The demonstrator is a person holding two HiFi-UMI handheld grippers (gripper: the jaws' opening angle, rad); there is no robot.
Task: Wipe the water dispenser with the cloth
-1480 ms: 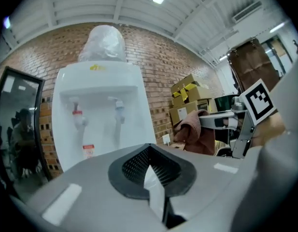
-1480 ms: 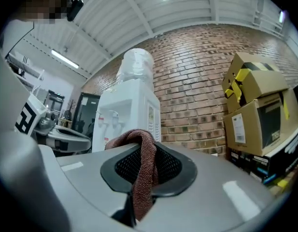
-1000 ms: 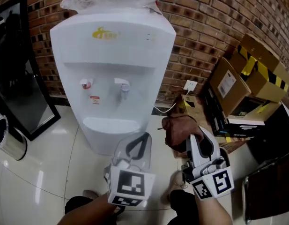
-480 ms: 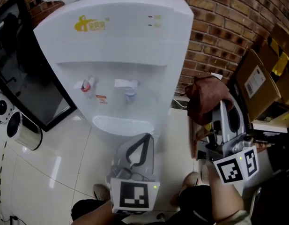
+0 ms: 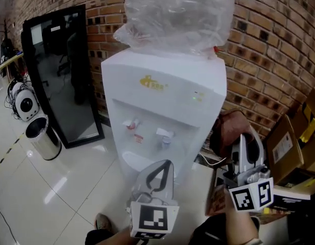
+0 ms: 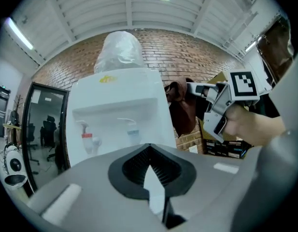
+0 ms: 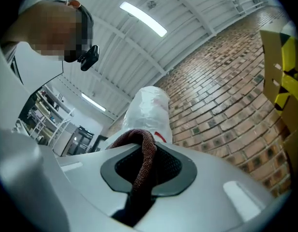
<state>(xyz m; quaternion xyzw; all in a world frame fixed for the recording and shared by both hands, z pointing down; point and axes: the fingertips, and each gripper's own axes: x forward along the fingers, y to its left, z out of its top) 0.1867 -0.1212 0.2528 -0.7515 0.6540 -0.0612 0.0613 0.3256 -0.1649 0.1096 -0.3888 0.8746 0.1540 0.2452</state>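
Observation:
The white water dispenser (image 5: 162,93) stands against the brick wall, a plastic-wrapped bottle (image 5: 177,11) on top and a red tap (image 5: 129,122) and a blue tap (image 5: 165,135) in its recess. My right gripper (image 5: 243,137) is shut on a brown cloth (image 5: 229,127), held just off the dispenser's right side. In the right gripper view the cloth (image 7: 146,161) runs up between the jaws, and the wrapped bottle (image 7: 149,105) lies beyond. My left gripper (image 5: 166,164) hangs low in front of the dispenser (image 6: 115,105), jaws together and empty.
A black-framed mirror (image 5: 60,70) leans on the wall at the left, with a steel bin (image 5: 42,137) and a white device (image 5: 22,103) nearby. Cardboard boxes (image 5: 295,142) crowd the floor to the right of the dispenser.
The right gripper has risen with the cloth beside the dispenser's right flank. The left gripper has lifted a little. The head view has tilted up, now showing the bottle.

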